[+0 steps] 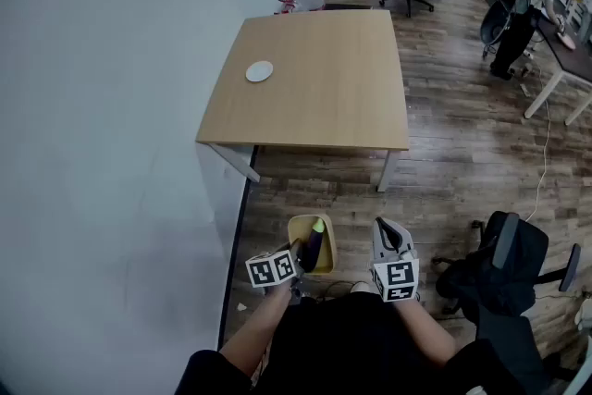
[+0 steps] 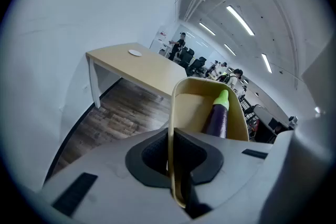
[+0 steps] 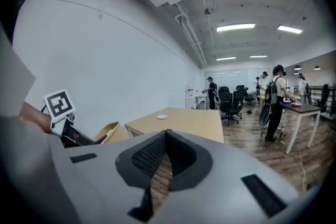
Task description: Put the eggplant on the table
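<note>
A purple eggplant with a green stem end stands tilted inside a yellow tub, held low over the wooden floor in front of me. My left gripper is shut on the tub's near rim. In the left gripper view the rim runs between the jaws, and the eggplant leans on the far wall. My right gripper hangs beside the tub, shut and holding nothing. The light wooden table stands ahead, apart from both grippers.
A small white plate lies on the table's left part. A white wall runs along the left. A black office chair is near my right. A person stands by a white desk at far right, with more chairs beyond.
</note>
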`<control>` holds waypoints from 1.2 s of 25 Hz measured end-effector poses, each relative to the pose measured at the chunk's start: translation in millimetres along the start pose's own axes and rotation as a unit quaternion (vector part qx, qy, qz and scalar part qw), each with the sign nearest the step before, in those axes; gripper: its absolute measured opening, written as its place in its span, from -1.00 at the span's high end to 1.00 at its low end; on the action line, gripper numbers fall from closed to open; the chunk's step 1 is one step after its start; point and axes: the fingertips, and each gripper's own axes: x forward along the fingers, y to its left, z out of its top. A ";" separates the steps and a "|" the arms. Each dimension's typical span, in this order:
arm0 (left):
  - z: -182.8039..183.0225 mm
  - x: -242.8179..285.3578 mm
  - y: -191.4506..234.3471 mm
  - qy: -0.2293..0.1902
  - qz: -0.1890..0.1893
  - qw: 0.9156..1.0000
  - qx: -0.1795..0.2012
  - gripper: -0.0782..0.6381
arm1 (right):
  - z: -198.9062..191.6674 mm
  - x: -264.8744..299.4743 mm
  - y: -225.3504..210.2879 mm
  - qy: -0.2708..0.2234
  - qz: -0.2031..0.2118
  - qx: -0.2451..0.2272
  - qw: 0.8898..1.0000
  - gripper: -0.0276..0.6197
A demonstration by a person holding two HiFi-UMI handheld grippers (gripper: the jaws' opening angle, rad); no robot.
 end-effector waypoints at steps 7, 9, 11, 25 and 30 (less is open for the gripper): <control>-2.5 10.6 -14.2 -0.002 0.004 1.000 -0.022 0.73 | -1.4 7.8 -7.8 -0.016 0.016 0.013 1.000 0.73; -5.7 13.6 -15.5 0.000 0.007 1.000 -0.025 0.73 | -0.3 8.7 -8.2 -0.025 0.025 0.020 0.999 0.73; -10.2 19.9 -16.6 0.007 0.007 1.000 -0.024 0.73 | -1.8 13.4 -6.2 -0.026 0.038 0.014 0.999 0.73; 52.8 83.5 37.3 0.028 -0.003 0.999 -0.043 0.73 | 16.6 117.7 -4.9 -0.023 0.024 0.006 0.999 0.73; 118.5 102.1 75.0 0.023 -0.004 0.999 -0.047 0.73 | 36.7 187.9 5.0 -0.012 0.021 0.000 1.000 0.73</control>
